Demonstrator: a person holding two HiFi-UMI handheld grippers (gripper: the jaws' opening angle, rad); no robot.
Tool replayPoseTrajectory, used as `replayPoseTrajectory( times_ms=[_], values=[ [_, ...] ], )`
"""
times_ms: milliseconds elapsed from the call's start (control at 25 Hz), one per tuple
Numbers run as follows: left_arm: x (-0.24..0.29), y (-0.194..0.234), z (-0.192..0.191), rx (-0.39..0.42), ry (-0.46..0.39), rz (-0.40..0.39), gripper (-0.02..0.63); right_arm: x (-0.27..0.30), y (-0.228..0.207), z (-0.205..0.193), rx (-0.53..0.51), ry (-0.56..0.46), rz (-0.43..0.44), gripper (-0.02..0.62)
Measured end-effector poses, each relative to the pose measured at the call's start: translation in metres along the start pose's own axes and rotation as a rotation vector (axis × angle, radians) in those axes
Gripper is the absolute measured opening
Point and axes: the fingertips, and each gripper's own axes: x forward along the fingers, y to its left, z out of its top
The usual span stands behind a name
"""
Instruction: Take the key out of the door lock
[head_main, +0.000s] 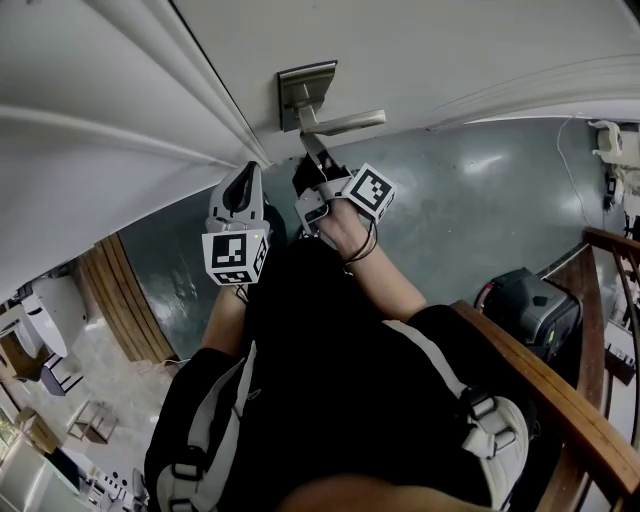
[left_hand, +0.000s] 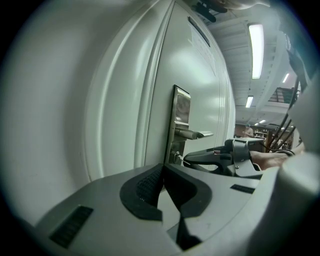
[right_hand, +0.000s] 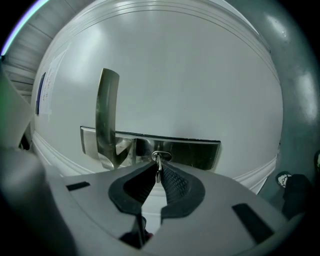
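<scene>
Nearest me, the left claw (left_hand: 162, 169) hangs closed and empty, at nine o'clock of the right claw (right_hand: 159, 167), which pinches the key (right_hand: 158, 161). Beyond, at twelve o'clock, the key sits in the lock plate (right_hand: 192, 152), shank along the claw's line.

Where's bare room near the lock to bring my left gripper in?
Bare door above the plate and past the tip of the handle. Between plate and frame it is narrow. Crowded under the handle: the right gripper, jaws on the key, fills it.
</scene>
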Motion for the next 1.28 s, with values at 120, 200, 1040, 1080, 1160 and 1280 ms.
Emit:
replayPoseTrajectory(
  times_ms=[120, 200, 1040, 1080, 1160, 1280],
  values=[
    [0.0003, -0.0005, -0.0001, 0.003, 0.0, 0.0, 0.023, -0.0004, -0.0001, -0.0001, 0.005, -0.002, 0.006, 0.04],
    [0.0007, -0.0002, -0.0004, 0.002, 0.001, 0.001, 0.023, -0.0001, 0.0001, 0.0004, 0.003, -0.004, 0.012, 0.038],
    [0.0036, -0.0037, -0.0081, -0.015, 0.008, -0.003, 0.023, -0.002, -0.0015, 0.001, -0.058, 0.0, 0.015, 0.031],
    [0.0038, -0.0029, -0.008, -0.016, 0.008, -0.002, 0.023, -0.0014, -0.0013, 0.0012, -0.057, -0.001, 0.018, 0.031],
    [0.0036, -0.0021, -0.0074, -0.016, 0.008, -0.002, 0.023, -0.0008, -0.0005, 0.0014, -0.053, -0.003, 0.022, 0.031],
    [0.0014, -0.0032, -0.0072, -0.015, 0.008, -0.002, 0.023, -0.0024, -0.0002, 0.0008, -0.054, -0.004, 0.017, 0.031]
  ],
)
